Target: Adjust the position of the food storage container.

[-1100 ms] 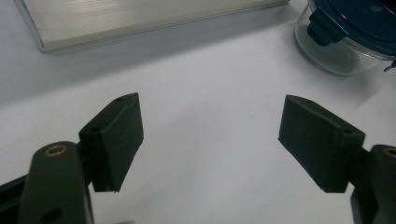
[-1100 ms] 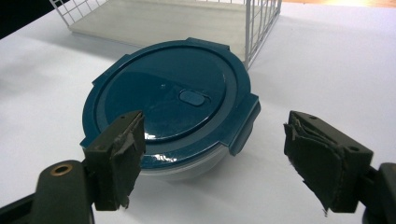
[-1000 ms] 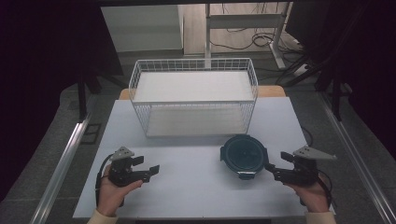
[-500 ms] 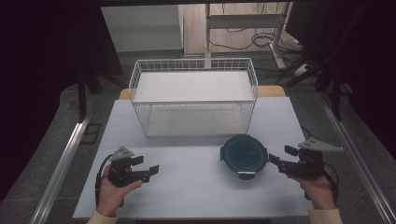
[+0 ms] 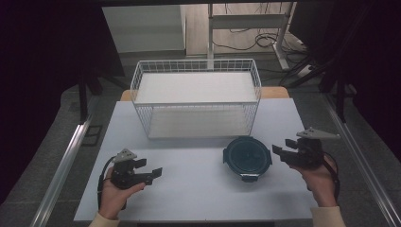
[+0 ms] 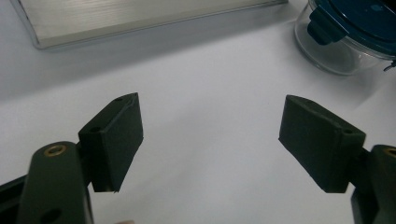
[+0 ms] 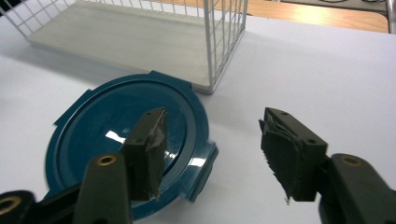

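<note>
**Item record: white table, wire basket, lidded glass container, two hand-held grippers**

White table [image 5: 198, 189], rectangular, stood in a dim room with dark floor at both sides; cables lay on the floor beyond its far edge. White wire basket [image 5: 196, 97] sat at the table's far middle, its pale base panel visible through the mesh. Round glass container with a dark teal clip lid [image 5: 247, 156] rested on the table just in front of the basket's right corner (its clear wall showed best in the left gripper view [image 6: 348, 35]).

Left gripper [image 5: 151, 170], held in the person's left hand [image 5: 113, 196], hovered low over the near left of the table, jaws spread wide with nothing between them, well apart from the container. Right gripper [image 5: 276, 152], held in the right hand [image 5: 320, 182], was just beside the container's right edge, jaws likewise parted and empty; whether it touched the lid was hard to judge, though it seemed clear of it.
</note>
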Motion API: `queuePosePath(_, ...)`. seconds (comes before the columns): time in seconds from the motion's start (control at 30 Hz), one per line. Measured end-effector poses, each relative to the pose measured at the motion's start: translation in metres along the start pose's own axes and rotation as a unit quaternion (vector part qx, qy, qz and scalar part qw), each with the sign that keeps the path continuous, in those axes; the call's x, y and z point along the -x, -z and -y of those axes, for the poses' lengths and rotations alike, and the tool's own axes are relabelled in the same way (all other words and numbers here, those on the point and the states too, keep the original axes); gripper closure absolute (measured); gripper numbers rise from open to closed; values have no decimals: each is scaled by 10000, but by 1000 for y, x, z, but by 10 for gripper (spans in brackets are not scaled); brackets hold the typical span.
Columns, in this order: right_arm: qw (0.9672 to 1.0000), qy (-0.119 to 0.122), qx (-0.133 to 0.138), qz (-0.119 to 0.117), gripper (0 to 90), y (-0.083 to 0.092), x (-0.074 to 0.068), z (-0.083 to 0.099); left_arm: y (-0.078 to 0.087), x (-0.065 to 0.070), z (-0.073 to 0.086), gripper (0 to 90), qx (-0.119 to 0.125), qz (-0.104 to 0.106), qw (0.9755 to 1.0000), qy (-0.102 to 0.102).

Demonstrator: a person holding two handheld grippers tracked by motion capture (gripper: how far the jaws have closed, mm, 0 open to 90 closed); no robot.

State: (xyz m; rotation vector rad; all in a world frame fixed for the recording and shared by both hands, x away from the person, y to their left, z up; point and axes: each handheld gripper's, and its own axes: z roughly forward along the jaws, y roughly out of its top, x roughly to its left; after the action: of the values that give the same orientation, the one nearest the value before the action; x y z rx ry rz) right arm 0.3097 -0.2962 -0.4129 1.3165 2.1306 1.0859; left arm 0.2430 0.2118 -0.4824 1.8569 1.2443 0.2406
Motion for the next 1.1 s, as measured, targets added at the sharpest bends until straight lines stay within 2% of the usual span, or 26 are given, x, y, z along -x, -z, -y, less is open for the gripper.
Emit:
queuePosePath(0.13,9998,30,-191,84,500,-12,4,-5,1,0,0,215,10,-3,10000,0)
queuePosePath(0.2,9995,42,-295,93,563,-18,7,-5,1,1,-1,216,29,-6,10000,-10)
queuePosePath(0.33,9991,70,-410,127,746,-27,15,-6,1,3,-1,215,16,8,10000,-16)
queuePosePath(0.5,9985,148,-522,117,873,-32,28,-11,0,3,-2,215,17,50,10000,-33)
queuePosePath(0.67,9970,175,-736,183,886,-45,33,-13,0,1,-1,215,0,26,10000,-12)
queuePosePath(0.93,9934,254,-1084,268,886,-68,31,-8,1,1,0,216,8,31,10000,-14)
queuePosePath(1.1,9915,280,-1256,179,886,-78,29,-4,0,2,0,216,-15,14,10000,-19)
